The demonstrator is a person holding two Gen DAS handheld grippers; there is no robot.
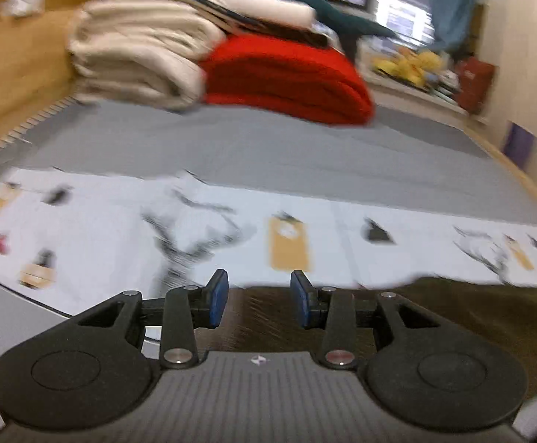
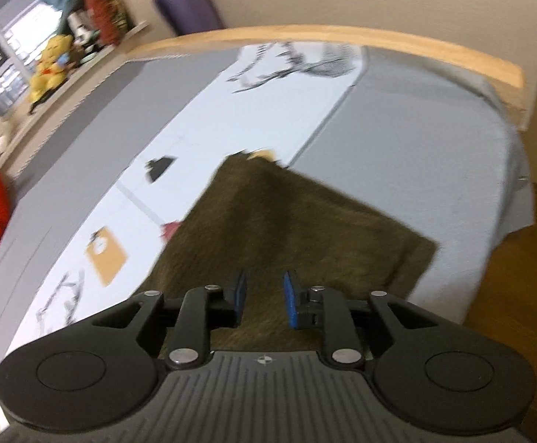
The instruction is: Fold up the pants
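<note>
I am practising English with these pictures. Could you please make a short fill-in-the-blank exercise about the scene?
1. The pants on the bed are ____ in colour.
2. Both the left tongs and the right tongs are ____, holding nothing.
3. The folded blanket beside the cream pile is ____.
4. The plush toy on the shelf is ____.

Missing words: brown; open; red; yellow

**A bedroom at home**

A bed with a grey sheet (image 1: 268, 140) is filling mid-frame; folded blankets (image 1: 202, 44) are piling up at upper left; a yellow plush toy (image 2: 50, 66) is sitting on the window ledge at upper left.
</note>
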